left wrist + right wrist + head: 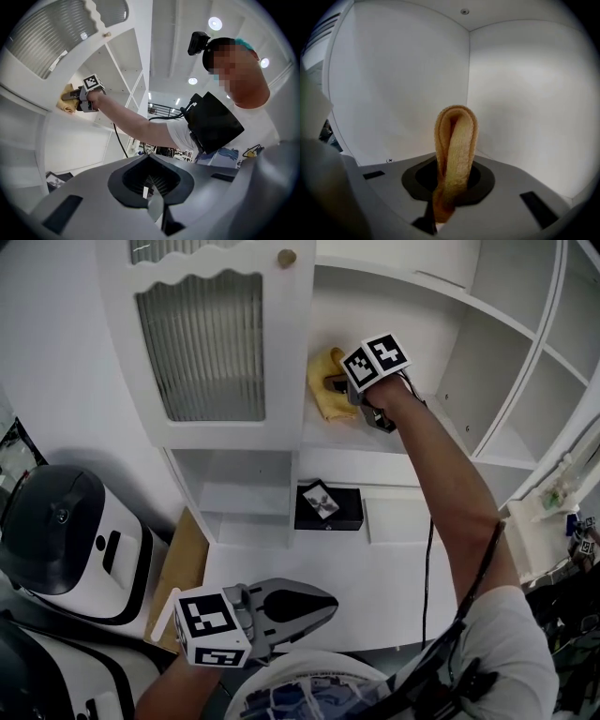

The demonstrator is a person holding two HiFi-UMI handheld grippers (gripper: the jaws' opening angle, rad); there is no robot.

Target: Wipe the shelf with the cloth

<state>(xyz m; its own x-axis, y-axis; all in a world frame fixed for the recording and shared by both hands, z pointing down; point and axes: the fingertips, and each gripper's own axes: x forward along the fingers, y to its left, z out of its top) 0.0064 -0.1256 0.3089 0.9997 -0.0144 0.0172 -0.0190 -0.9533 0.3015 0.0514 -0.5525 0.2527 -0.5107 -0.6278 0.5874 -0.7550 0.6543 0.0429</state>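
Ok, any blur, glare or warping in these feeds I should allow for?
Head view: evenly lit, sharp, cloth clear. Left gripper view: heavy fisheye bending the shelf, dark corners, bright ceiling lights. Right gripper view: same vignette, cloth soft and shadowed low in the right claw.

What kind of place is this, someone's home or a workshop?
Probably an indoor test or showroom space furnished like a home: a white shelf unit with a ribbed-glass cabinet door, round ceiling lights over an open hall, and a white-and-black machine beside the furniture.
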